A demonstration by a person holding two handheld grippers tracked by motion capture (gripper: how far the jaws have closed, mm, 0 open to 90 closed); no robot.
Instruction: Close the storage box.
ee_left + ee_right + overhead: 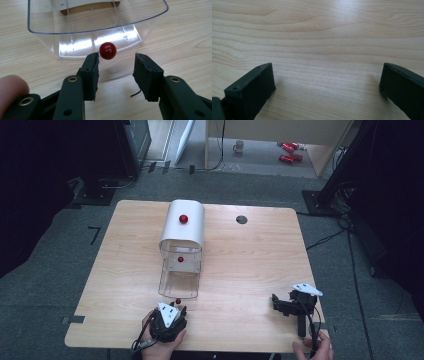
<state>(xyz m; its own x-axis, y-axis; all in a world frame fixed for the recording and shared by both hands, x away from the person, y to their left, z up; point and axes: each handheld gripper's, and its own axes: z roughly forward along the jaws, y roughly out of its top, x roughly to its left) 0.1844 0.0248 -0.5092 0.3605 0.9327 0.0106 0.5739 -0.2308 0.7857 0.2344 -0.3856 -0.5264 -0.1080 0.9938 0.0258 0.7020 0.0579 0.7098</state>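
The left claw (116, 62) is standing with jaws apart low in the left gripper view, the red knob (107, 50) sitting just beyond them, beside one pad and not pinched. The knob belongs to the clear drawer (75, 37) at centre frame. The right claw (327, 82) is resting wide apart over the bare bench (317, 37).

A wooden table (240, 270) is standing on grey carpet (55, 285), a round hole (241, 219) showing near its far edge, while a mug (239, 146) and red cans (290, 151) are sitting on the floor beyond it, with black stands (100, 185) flanking.
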